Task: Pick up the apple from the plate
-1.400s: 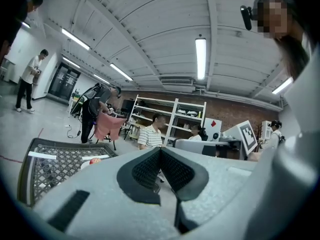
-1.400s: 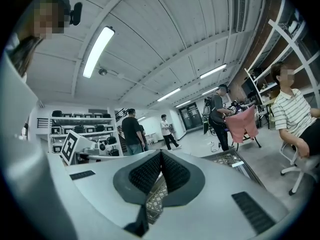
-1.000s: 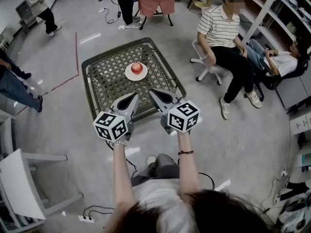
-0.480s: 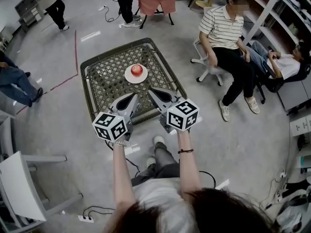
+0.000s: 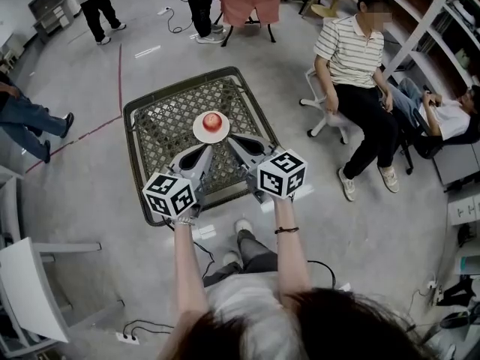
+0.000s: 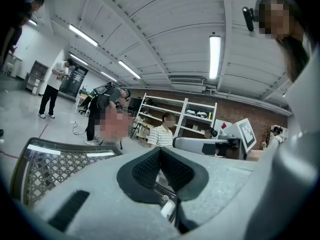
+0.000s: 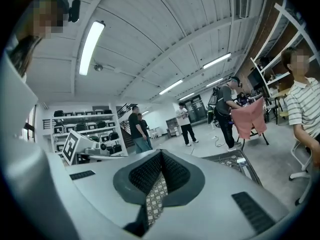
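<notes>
The left gripper (image 5: 204, 151) and the right gripper (image 5: 233, 142) both have their jaws together, with nothing between them and touching nothing. Both hover over the near part of the mesh table (image 5: 139, 107), tips aimed inward at the white plate (image 5: 198, 130). On the plate sits the red apple (image 5: 213, 121), just beyond the tips. It is round, and its stem direction cannot be made out.

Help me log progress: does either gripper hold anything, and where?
Nothing: left gripper and right gripper are shut and empty; the apple sits on the plate.
</notes>
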